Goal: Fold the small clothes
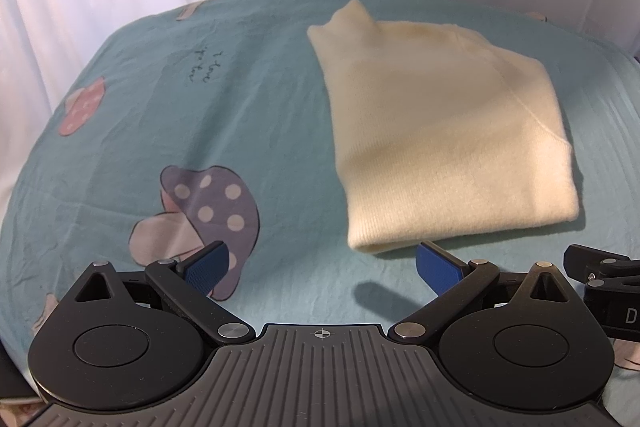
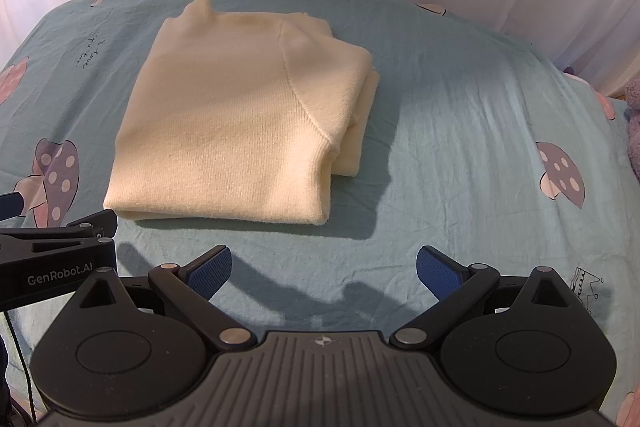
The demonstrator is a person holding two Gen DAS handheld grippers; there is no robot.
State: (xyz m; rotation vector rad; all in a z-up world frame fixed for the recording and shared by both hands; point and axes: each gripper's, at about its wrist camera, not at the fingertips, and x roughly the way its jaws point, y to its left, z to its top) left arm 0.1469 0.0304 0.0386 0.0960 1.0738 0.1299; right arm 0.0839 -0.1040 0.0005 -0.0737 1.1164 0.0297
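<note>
Lying folded on the bed (image 2: 460,115), the sweater (image 2: 236,123) runs lengthwise away from both cameras, collar far, hem near. Left gripper (image 1: 322,267) and right gripper (image 2: 324,269) hover before the hem, fingers wide apart, empty.

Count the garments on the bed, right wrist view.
1. A cream sweater, already folded, lies on the teal sheet ahead of the right tool and left of centre. Both tools are open, neither touching it. No others are visible.
</note>
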